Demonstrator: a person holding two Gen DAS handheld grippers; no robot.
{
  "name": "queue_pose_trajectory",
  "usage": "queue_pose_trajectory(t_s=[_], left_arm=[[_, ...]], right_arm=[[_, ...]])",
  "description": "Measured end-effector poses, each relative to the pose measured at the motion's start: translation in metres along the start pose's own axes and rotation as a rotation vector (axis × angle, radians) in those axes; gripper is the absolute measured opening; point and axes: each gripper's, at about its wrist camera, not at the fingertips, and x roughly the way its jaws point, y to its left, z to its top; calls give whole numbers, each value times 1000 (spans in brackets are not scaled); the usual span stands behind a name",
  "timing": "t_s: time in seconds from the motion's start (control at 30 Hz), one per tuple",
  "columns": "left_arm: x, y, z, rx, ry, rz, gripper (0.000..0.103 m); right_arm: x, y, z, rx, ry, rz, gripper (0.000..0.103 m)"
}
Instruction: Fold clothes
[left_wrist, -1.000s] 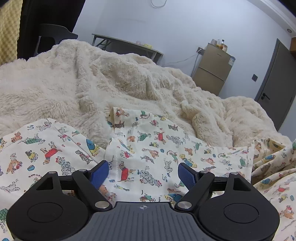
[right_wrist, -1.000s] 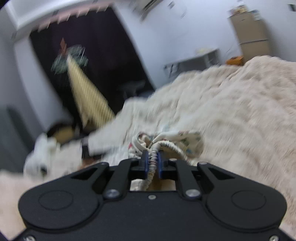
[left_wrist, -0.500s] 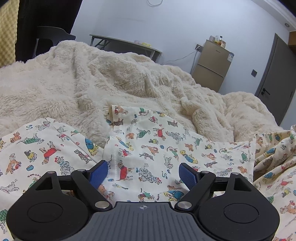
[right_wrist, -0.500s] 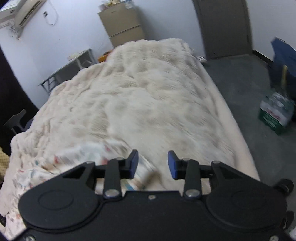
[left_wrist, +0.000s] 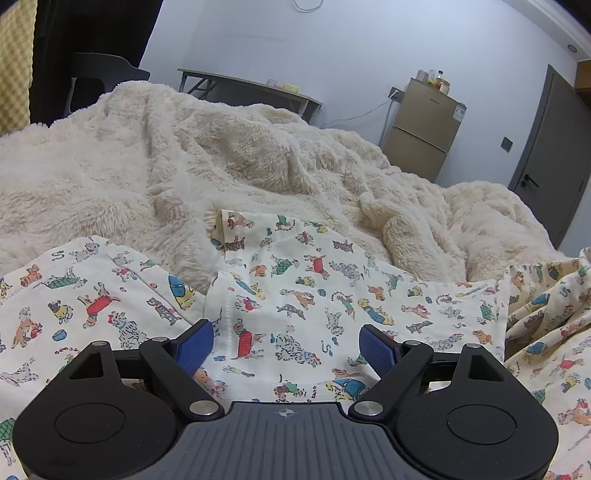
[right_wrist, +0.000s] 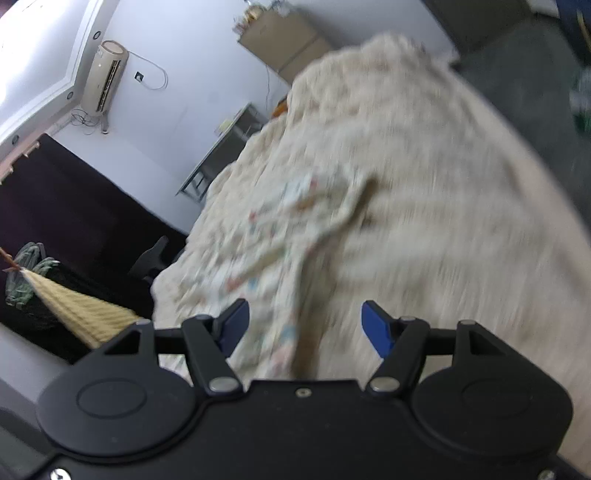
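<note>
A cream garment printed with small cartoon dogs (left_wrist: 314, 295) lies spread on a fluffy cream blanket (left_wrist: 184, 166). My left gripper (left_wrist: 286, 345) is open and empty, hovering low over the garment's near part. In the blurred right wrist view the same garment (right_wrist: 266, 240) lies rumpled on the blanket (right_wrist: 443, 221). My right gripper (right_wrist: 304, 326) is open and empty above the garment's near end.
A grey table (left_wrist: 251, 88) and a brown cabinet (left_wrist: 424, 129) stand beyond the bed by the white wall. A grey door (left_wrist: 554, 155) is at the right. A dark chair (left_wrist: 99, 81) stands at the far left. The bed's right edge drops to grey floor (right_wrist: 524, 66).
My right gripper let go of the bunched garment, opened wide and swung fast over the bed. My left gripper stayed open and hardly moved.
</note>
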Motion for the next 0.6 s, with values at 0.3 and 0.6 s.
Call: queue_pose_trajectory(t_s=[0.3,0.6], left_arm=[[-2,-2,-1,10,-1,6,84],[-1,-2,-1,16,1,8,84]], right_arm=[[6,-11,-20,90,32,85,64],[-15,-23,-36,134,53,150,64]])
